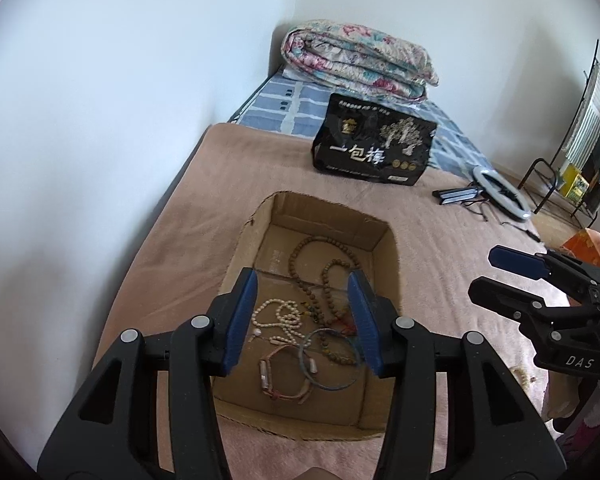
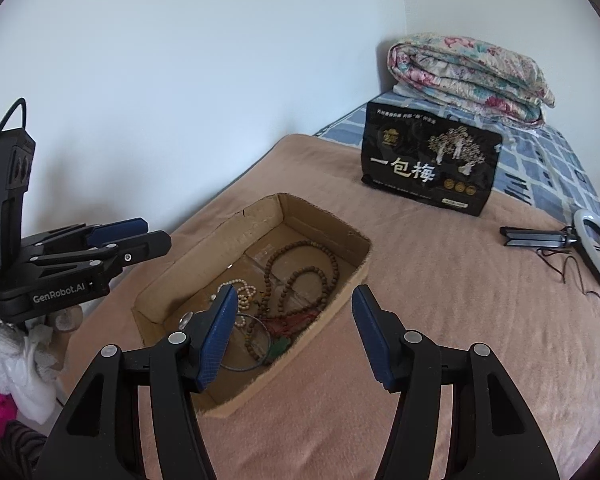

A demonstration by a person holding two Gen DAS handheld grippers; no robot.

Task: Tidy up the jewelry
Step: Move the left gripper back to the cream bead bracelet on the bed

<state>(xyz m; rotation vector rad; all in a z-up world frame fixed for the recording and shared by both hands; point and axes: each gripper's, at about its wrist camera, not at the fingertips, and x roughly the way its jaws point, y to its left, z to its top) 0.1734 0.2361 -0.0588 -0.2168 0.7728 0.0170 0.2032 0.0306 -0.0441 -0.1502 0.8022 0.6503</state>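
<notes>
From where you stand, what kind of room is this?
Most likely a bedroom: a bed under a pink blanket, a folded floral quilt at its far end, and a cardboard box of jewelry on top.

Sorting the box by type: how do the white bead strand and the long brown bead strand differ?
The white bead strand is pale and bunched in a small heap; the long brown bead strand is dark, larger-beaded and spread in wide loops. Both lie inside the cardboard box.

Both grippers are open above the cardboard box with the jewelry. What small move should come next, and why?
Probably lower the left gripper into the cardboard box toward the white bead strand. Its jaws are open and empty, the strand lies almost between them, and the right gripper hangs open more over the box's near edge.
</notes>
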